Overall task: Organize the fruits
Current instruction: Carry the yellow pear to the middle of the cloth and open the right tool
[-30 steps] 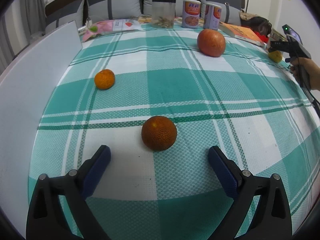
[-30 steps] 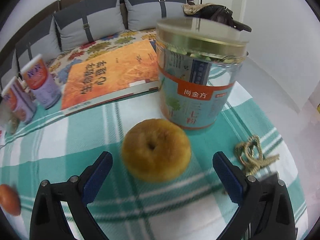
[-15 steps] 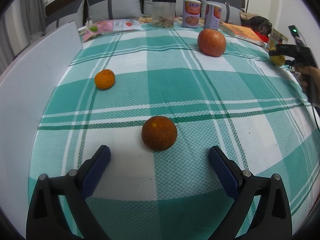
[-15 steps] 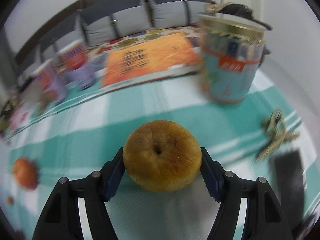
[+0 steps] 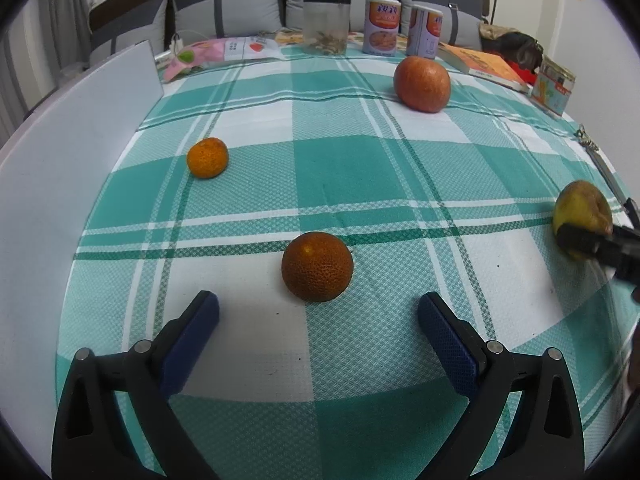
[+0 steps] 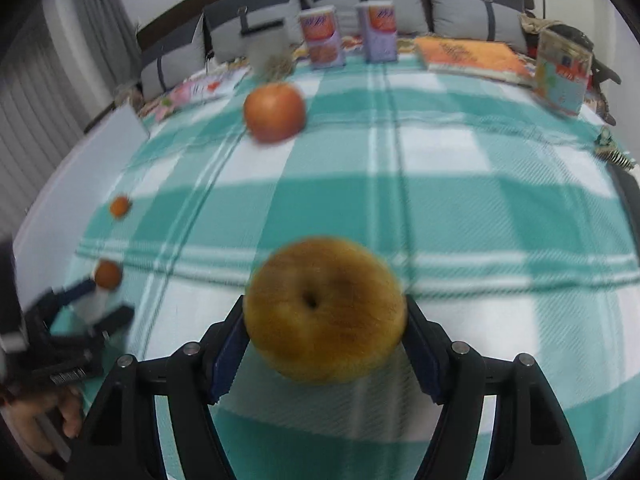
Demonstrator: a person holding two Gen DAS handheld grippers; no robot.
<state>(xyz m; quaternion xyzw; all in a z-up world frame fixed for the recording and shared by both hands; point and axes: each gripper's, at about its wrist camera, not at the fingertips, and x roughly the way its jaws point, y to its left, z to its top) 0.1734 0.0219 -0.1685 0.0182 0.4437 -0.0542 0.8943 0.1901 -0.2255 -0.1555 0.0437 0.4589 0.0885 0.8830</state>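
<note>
My right gripper (image 6: 325,340) is shut on a yellow-brown pear (image 6: 324,310) and holds it above the checked cloth; the pear also shows at the right edge of the left wrist view (image 5: 582,212). My left gripper (image 5: 318,320) is open, low over the cloth, with a dark orange (image 5: 317,266) just ahead of its fingers. A smaller orange (image 5: 207,157) lies further left. A big red apple (image 5: 421,83) sits at the back right; it also shows in the right wrist view (image 6: 274,112).
A white board (image 5: 72,168) runs along the table's left side. At the back stand a clear jar (image 5: 326,24), two cans (image 5: 382,26), an orange book (image 5: 486,64) and a printed tin (image 5: 554,88). Keys (image 6: 612,150) lie at the right edge.
My right gripper has closed on the pear, lifted it away from the tin and carried it toward the table's middle front. My left gripper has stayed still and open.
</note>
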